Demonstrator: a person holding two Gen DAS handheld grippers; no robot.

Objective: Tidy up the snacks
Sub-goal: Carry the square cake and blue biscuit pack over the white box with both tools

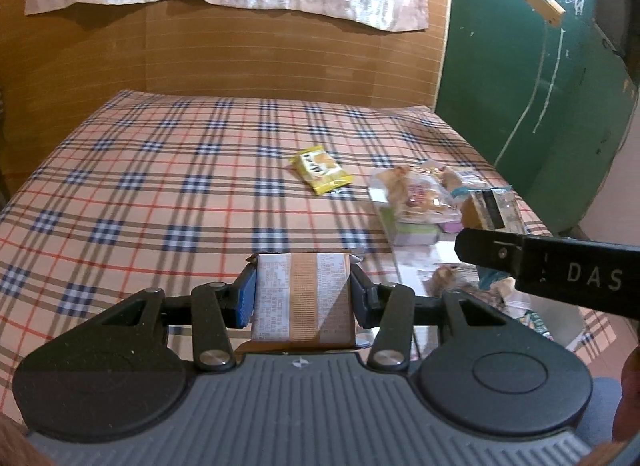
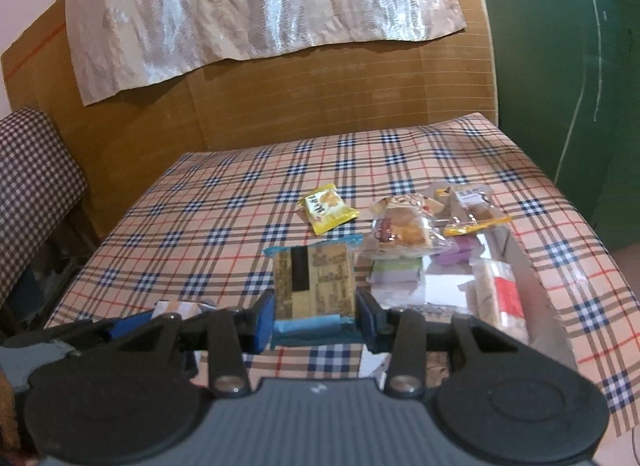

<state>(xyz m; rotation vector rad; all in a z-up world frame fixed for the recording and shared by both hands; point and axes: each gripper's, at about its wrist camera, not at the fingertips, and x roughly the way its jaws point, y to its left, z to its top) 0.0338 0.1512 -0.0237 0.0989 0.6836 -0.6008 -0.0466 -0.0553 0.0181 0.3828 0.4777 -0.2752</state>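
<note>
The left tool [image 1: 303, 296] grips a brown snack [image 1: 303, 298] by its two sides, above the checked surface [image 1: 140, 193]. The right tool [image 2: 315, 316] is closed on a blue-edged snack [image 2: 314, 286]. A yellow packet [image 2: 329, 213] lies on the cloth, just beside a clear box [image 2: 520, 266] that holds more snacks, with a bread bag [image 2: 404, 231] on top

Your plaid-covered table [image 2: 224, 225] carries a yellow snack packet [image 2: 328, 213] mid-surface and a clear snack-filled box [image 2: 516, 262] near its right edge.
</note>
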